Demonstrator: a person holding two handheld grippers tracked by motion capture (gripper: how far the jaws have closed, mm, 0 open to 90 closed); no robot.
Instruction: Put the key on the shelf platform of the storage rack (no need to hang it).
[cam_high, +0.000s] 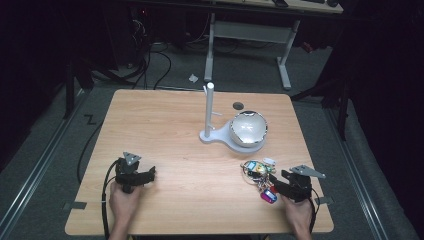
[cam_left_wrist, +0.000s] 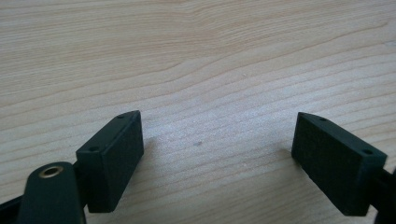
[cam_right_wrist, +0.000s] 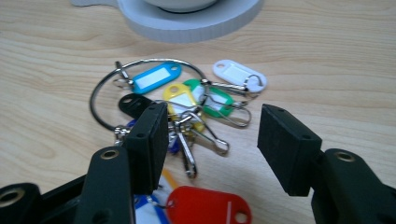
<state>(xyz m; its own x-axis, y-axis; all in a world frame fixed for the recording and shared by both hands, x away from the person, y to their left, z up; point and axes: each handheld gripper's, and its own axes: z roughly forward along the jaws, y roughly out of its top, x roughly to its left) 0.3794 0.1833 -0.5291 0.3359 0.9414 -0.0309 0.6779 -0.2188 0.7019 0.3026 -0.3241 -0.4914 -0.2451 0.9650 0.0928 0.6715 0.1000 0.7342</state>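
Lying just beside one white stand (cam_high: 222, 134): one key-tag bunch (cam_high: 259, 175). Right gripper (cam_right_wrist: 212, 140) wide open over bunch, gripping nothing; left gripper (cam_left_wrist: 217, 161) wide open, empty, on the bench (cam_high: 175, 130).

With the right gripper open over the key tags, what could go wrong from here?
1. The tags lie loosely fanned on one ring; the right gripper, jaws open above them, may pinch one clip and let the rest dangle and swing.
2. The stand with the bowl sits close behind; a swinging bunch might hit it.
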